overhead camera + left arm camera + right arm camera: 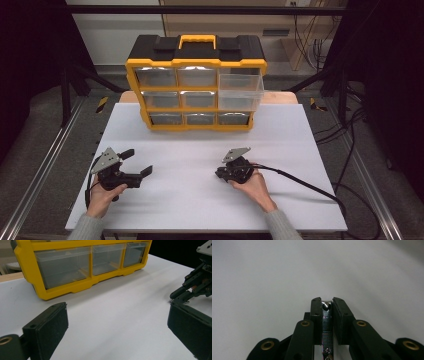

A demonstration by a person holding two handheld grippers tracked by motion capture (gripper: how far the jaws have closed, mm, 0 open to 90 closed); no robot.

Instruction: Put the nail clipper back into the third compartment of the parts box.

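Note:
My right gripper is shut on a small shiny metal nail clipper, which stands on edge between the pads just above the white table. In the high view the right gripper rests low on the table at centre right, pointing left. The left gripper lies at the left of the table, its jaws spread wide with nothing between them. In the left gripper view the left gripper faces bare tabletop between its pads, and the right gripper shows farther off at the right edge.
A yellow and black drawer organiser stands at the back of the white table, with its frame close ahead in the left gripper view. Its upper right clear drawer is pulled out. A cable trails right from the right gripper.

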